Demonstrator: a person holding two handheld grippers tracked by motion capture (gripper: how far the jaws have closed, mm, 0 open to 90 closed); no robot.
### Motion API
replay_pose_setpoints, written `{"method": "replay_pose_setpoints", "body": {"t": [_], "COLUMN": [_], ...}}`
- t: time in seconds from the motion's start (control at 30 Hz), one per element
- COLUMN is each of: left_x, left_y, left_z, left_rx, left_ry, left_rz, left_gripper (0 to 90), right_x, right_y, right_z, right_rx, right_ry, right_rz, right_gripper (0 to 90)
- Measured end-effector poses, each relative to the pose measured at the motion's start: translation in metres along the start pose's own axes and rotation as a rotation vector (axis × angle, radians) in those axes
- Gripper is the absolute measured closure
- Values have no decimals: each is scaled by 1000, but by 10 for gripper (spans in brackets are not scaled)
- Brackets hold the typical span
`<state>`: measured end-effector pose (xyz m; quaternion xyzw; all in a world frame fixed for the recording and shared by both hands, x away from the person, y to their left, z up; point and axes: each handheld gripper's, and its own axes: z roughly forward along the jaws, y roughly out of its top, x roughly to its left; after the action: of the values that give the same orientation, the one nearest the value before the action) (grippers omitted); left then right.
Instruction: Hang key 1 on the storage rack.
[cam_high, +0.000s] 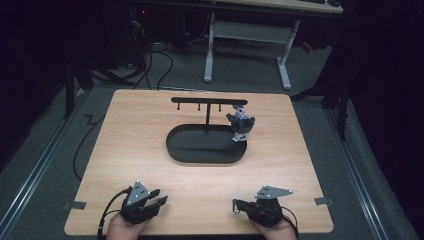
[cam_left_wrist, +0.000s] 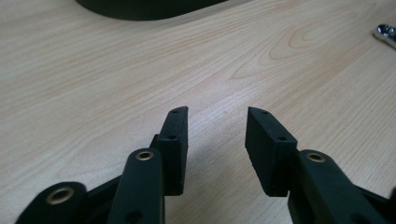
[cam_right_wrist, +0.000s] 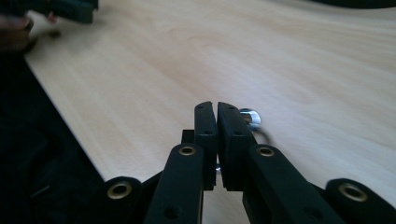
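Note:
A black oval tray lies mid-table, and a T-shaped stand with hooks rises from it. From the bar's right end hangs a small grey and white toy figure. Near the front left edge, my left gripper is open over bare wood with nothing between its jaws. At the front right, my right gripper points left, its jaws pressed together on a small silver metal piece that sticks out beside one pad. That piece also shows in the left gripper view.
The wooden table ends just behind both hands. Dark floor with cables and a white desk frame lie beyond its far edge.

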<state>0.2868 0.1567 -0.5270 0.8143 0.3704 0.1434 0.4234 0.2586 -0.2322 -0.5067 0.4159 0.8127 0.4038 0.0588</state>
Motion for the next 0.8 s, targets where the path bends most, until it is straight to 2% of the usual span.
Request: {"method": "replay_pose_setpoints", "body": {"t": [0.03,0.13,0.17,0.23,0.33,0.43,0.47,0.53,0.63,0.73,0.77,0.8], "left_x": [2,2,2,1,1,2,2,1,1,1,1,1], "left_y": [1,2,2,2,2,3,3,2,2,2,2,2], "left_z": [-1,-1,-1,-2,-2,-1,-1,0,1,2,3,3], "left_rx": [-6,-11,-12,-6,-8,-2,-2,1,3,4,7,9], "left_ry": [-7,-19,-19,-20,-29,-33,-34,-37,-39,-40,-41,-43], "left_rz": [1,-5,2,23,18,23,22,21,22,21,22,22], "left_gripper": [590,587,583,581,578,577,575,573,572,569,567,567], "right_x": [10,14,12,10,-3,-10,-19,-25,-30,-27,-20,-17], "right_y": [1,2,2,2,-1,-3,-4,-5,-7,-6,-5,-5], "right_z": [11,19,21,21,14,9,3,-1,-6,-8,-6,-3], "right_rx": [43,71,79,77,63,65,49,41,22,12,13,13], "right_ry": [14,7,-15,-22,-59,-106,-126,-150,-151,-136,-100,-85], "right_rz": [-51,-74,-66,-61,-7,1,38,62,82,80,65,54], "right_gripper": [875,869,868,867,860,858,850,848,832,829,823,821]}}
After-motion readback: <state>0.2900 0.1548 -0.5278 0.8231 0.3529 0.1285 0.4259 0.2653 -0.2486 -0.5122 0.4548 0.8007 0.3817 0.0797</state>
